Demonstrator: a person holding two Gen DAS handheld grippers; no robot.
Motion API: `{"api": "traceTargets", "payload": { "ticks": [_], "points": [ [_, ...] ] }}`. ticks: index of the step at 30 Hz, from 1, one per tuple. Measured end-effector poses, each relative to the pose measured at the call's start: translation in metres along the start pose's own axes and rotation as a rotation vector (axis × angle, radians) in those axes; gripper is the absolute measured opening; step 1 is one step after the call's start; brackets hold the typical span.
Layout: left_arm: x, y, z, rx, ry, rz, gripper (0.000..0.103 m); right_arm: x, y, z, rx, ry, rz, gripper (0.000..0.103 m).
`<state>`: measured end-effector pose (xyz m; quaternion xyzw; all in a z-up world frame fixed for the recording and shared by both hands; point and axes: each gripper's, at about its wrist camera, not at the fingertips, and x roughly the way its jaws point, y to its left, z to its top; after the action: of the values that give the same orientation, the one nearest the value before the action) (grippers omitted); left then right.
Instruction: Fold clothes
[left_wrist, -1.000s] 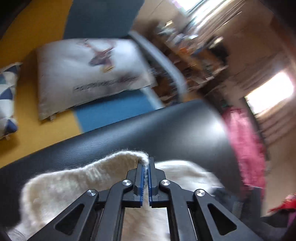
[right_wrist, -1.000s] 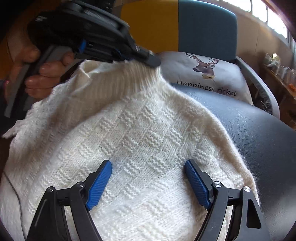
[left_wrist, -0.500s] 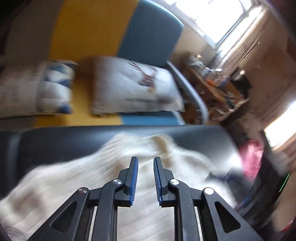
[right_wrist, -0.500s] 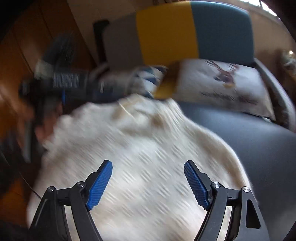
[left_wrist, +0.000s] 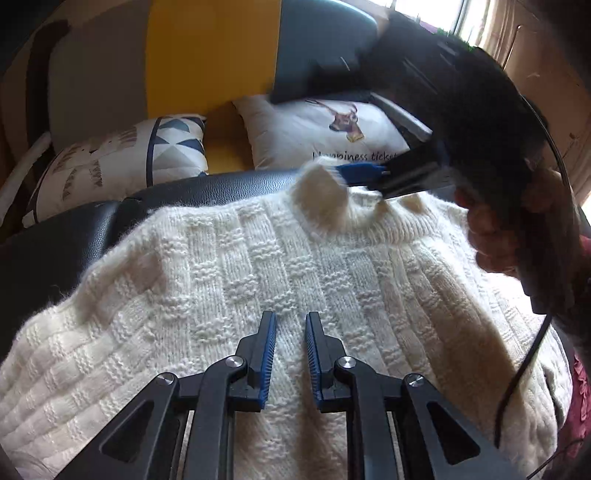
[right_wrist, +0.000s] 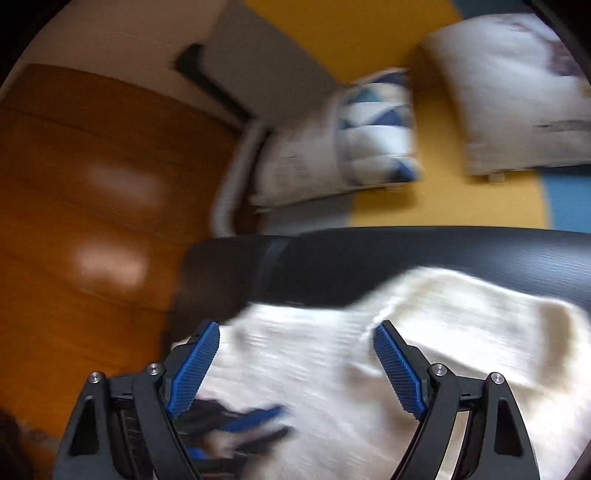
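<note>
A white knitted sweater (left_wrist: 258, 273) lies spread on a black leather seat (left_wrist: 221, 186). My left gripper (left_wrist: 290, 317) hovers over the middle of the sweater, its jaws a narrow gap apart with nothing between them. A hand (left_wrist: 491, 236) holds my right gripper at the far right. One of its blue fingers (left_wrist: 354, 172) lies against the raised collar. In the blurred right wrist view, the right gripper (right_wrist: 297, 326) stands wide with its jaws opening. The sweater (right_wrist: 424, 350) lies below the gap and the pads do not press on it.
Behind the seat, a deer-print pillow (left_wrist: 332, 129) and a triangle-pattern pillow (left_wrist: 129, 155) rest on a grey, yellow and blue sofa (left_wrist: 207, 55). A black cable (left_wrist: 532, 354) hangs from the right gripper. Brown wood (right_wrist: 92, 203) lies left of the seat. Red cloth (left_wrist: 580, 398) shows at the right edge.
My left gripper let go of the sweater's edge, opened a little and drew back over the knit. My right gripper swung from the sweater's body to the collar and widened.
</note>
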<state>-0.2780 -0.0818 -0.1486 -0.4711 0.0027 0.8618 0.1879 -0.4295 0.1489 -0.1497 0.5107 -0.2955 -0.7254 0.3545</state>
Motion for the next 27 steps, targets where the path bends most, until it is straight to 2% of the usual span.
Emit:
{"api": "traceTargets", "payload": {
  "ticks": [2, 3, 6, 10, 13, 15, 18, 22, 25, 26, 27],
  "points": [
    [0.0, -0.001, -0.005, 0.007, -0.021, 0.011, 0.016, 0.01, 0.0, 0.004, 0.006, -0.022, 0.071, 0.087],
    [0.0, -0.001, -0.007, 0.01, -0.03, 0.015, 0.016, 0.013, -0.002, 0.007, 0.02, -0.037, 0.079, 0.087],
    [0.0, 0.0, -0.008, -0.001, -0.033, 0.011, 0.016, 0.018, -0.018, 0.019, 0.089, -0.089, 0.003, 0.083],
    [0.001, 0.004, -0.003, -0.035, -0.013, -0.009, 0.016, 0.015, -0.007, 0.022, 0.054, -0.059, -0.077, 0.084],
    [-0.009, 0.008, 0.0, -0.09, 0.005, -0.025, 0.016, -0.014, 0.005, 0.013, 0.028, -0.079, -0.089, 0.084],
    [-0.023, 0.007, 0.0, -0.113, -0.009, -0.033, 0.016, -0.037, 0.018, 0.001, -0.007, -0.092, -0.101, 0.085],
    [-0.05, -0.009, -0.011, -0.089, -0.044, -0.053, 0.016, -0.072, 0.029, -0.032, -0.056, -0.069, -0.113, 0.086],
    [-0.07, -0.035, -0.039, -0.044, -0.039, -0.056, 0.016, -0.105, 0.015, -0.089, -0.039, 0.001, -0.185, 0.086],
    [-0.059, -0.042, -0.056, -0.034, 0.03, -0.019, 0.016, -0.114, -0.015, -0.12, 0.027, 0.053, -0.323, 0.086],
    [-0.056, -0.041, -0.06, -0.048, 0.054, -0.011, 0.016, -0.117, -0.026, -0.127, 0.054, 0.051, -0.371, 0.084],
    [-0.062, -0.039, -0.064, -0.063, 0.049, -0.013, 0.016, -0.124, -0.029, -0.132, 0.071, 0.02, -0.38, 0.082]
  ]
}}
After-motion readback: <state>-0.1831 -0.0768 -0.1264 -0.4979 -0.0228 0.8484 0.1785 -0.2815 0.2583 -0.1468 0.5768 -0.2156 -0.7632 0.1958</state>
